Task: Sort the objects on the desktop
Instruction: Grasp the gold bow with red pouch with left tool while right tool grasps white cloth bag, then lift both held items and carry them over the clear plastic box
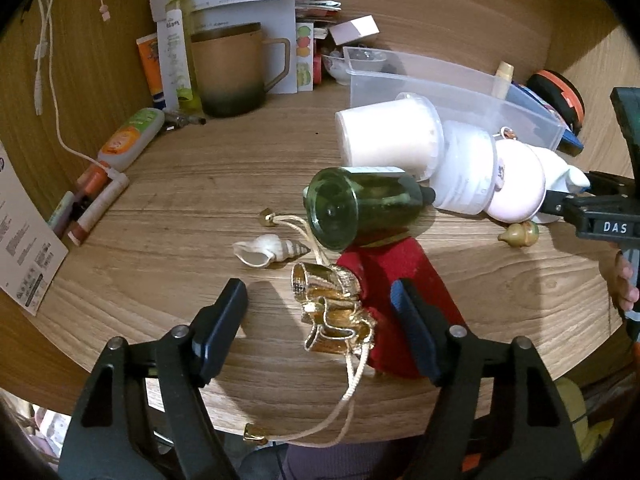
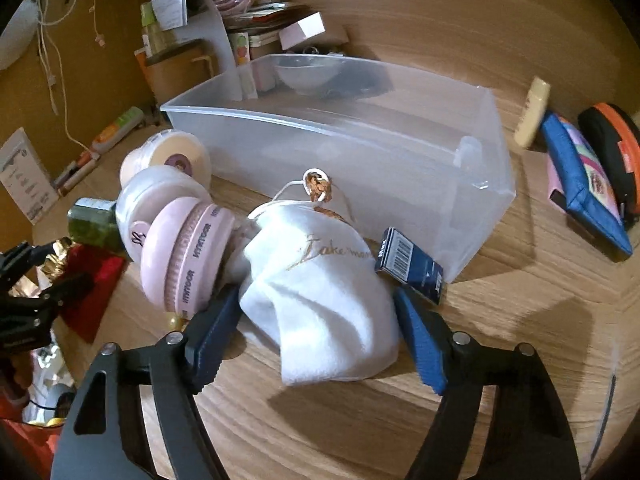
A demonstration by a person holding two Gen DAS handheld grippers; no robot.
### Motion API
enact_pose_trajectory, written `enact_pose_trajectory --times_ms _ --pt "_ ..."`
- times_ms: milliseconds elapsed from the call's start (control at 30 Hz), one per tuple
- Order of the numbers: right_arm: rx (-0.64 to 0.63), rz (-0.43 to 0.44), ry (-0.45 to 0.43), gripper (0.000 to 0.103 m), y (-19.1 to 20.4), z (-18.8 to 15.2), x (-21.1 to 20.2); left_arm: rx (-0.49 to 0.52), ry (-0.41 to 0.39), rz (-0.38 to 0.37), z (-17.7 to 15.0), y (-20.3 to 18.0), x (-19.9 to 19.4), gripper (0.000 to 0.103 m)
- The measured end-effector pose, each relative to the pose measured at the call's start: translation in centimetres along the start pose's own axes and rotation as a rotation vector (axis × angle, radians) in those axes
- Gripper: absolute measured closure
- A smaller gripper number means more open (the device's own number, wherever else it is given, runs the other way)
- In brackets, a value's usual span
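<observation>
In the left wrist view my left gripper (image 1: 320,332) stands open over a gold ribbon bow (image 1: 332,308), its pads clear of the bow on both sides. The bow rests on a red pouch (image 1: 400,276) with a cream cord trailing to the desk edge. In the right wrist view my right gripper (image 2: 320,336) has its blue pads against both sides of a crumpled white drawstring pouch (image 2: 320,300). A clear plastic bin (image 2: 360,140) stands just behind the pouch. A pink round case (image 2: 180,256) leans against the pouch's left side.
A green glass bottle (image 1: 360,204), two white jars (image 1: 388,136), a seashell (image 1: 268,250) and a gold trinket (image 1: 520,234) lie mid-desk. A small dark barcode box (image 2: 412,264) sits by the bin. A mug (image 1: 232,68), tubes and papers crowd the back; a blue case (image 2: 588,188) is at right.
</observation>
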State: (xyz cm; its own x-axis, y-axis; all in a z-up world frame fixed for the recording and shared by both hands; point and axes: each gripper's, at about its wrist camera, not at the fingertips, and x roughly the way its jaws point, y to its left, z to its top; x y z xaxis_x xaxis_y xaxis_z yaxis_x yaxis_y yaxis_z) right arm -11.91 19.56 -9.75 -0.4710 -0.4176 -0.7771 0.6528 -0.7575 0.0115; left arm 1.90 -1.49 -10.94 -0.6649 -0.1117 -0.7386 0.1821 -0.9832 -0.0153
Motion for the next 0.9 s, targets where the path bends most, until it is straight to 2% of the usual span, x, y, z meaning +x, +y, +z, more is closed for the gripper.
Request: enact_pose_trajectory --times_ms 67,133,233,500,600,667,733,900 --pt "-0.004 -0.004 -0.002 0.029 0.1 -0.1 0.1 0.004 -0.006 -0.006 -0.1 0.0 -0.1 0.033" --pt "-0.007 -0.002 -0.007 0.030 0.0 -0.2 0.1 0.014 -0.022 -0.011 -0.3 -0.2 -0.2 0.043" --pt "0.008 0.000 -0.028 0.034 -0.2 -0.5 0.1 0.028 -0.045 -0.018 -0.7 -0.8 -0.4 0.053" --pt "0.034 -0.020 -0.070 0.047 0.1 -1.1 -1.0 0.031 -0.061 -0.040 -0.9 -0.9 -0.6 0.070" --pt "0.052 -0.033 -0.104 0.051 0.1 -1.2 -2.0 0.024 -0.074 -0.053 -1.1 -1.0 -0.9 0.071" --pt "0.066 -0.031 -0.126 0.073 0.0 -1.2 -2.8 0.027 -0.082 -0.055 -1.1 -1.2 -1.1 0.072" --pt "0.088 -0.004 -0.123 0.074 -0.4 -1.3 -3.2 0.032 -0.094 -0.062 -1.0 -1.3 -1.5 0.073" --pt "0.109 -0.011 -0.140 0.075 -0.4 -1.9 -3.9 0.035 -0.132 -0.081 -0.6 -1.5 -2.6 0.074"
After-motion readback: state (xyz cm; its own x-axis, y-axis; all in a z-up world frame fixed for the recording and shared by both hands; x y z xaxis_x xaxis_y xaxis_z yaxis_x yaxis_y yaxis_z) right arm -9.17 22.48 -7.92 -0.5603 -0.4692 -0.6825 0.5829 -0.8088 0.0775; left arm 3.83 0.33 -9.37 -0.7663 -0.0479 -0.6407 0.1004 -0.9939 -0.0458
